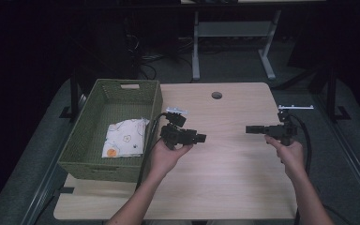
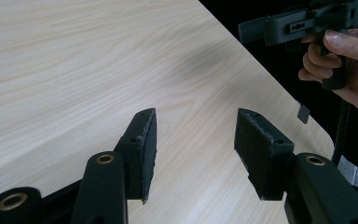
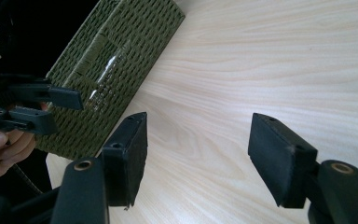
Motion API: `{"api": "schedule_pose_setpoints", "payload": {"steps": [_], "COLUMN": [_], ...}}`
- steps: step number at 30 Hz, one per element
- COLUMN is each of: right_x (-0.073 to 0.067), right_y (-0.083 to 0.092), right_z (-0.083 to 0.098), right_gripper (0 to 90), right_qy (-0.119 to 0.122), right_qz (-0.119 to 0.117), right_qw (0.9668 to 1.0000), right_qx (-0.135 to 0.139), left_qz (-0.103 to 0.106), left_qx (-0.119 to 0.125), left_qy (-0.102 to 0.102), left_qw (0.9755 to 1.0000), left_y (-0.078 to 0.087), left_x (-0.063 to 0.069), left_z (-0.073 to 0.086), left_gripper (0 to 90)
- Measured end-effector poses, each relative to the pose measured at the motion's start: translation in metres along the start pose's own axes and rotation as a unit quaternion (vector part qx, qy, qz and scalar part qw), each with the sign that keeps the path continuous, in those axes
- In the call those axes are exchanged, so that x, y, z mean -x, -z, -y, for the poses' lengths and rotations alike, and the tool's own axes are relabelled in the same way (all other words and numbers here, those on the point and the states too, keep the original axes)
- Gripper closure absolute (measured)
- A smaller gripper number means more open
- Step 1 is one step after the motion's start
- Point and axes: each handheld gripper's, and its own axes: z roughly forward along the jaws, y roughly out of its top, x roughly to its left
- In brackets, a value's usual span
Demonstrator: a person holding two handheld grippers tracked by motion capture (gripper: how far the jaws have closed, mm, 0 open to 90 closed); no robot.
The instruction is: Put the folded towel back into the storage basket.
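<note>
Both grippers are up over the table (image 1: 225, 159), and both have their jaws spread with nothing between them. I hold the left gripper (image 1: 200, 138) in my left hand (image 1: 166, 157), just beside the green basket (image 1: 77, 140). It points away from the basket, across the table. In the left gripper view its two black pads (image 2: 147, 149) stand apart over bare wood.

I hold the right gripper (image 1: 249, 129) in my right hand (image 1: 288, 150), well apart from the basket, near the far side edge of the table. It points back toward the basket, so the two grippers face each other with a gap of bare table between them. In the right gripper view its pads (image 3: 130, 156) stand wide over the wood too, and the woven wall of the basket shows behind them.

Inside the basket lies a white cloth (image 1: 124, 138) with small patterns and an orange spot. It is folded and sits near the basket's wall closest to my left gripper. Past the basket, the table has a small round hole (image 1: 216, 95).
</note>
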Motion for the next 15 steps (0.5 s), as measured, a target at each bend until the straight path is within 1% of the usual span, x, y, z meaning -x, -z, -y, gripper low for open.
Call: {"api": "schedule_pose_setpoints", "payload": {"steps": [7,13,15], "right_x": [0.006,0.012,0.014], "right_y": [0.005,0.009,0.01], "right_z": [0.009,0.016,0.018], "right_gripper": [37.1,37.0,36.9], "right_qy": [-0.006,-0.012,-0.01], "right_qz": [0.003,0.005,0.007], "right_qw": [1.0,0.9999,0.9999], "right_qx": [0.001,0.001,-0.001], "left_qz": [0.003,0.002,0.002], "left_qx": [-0.002,-0.003,-0.003], "left_qy": [0.003,0.003,0.004], "left_qw": [1.0,1.0,1.0], "left_y": [-0.01,-0.017,-0.018], "left_x": [0.002,0.004,0.005], "left_z": [0.006,0.009,0.01], "left_gripper": [48.2,47.9,47.8]}}
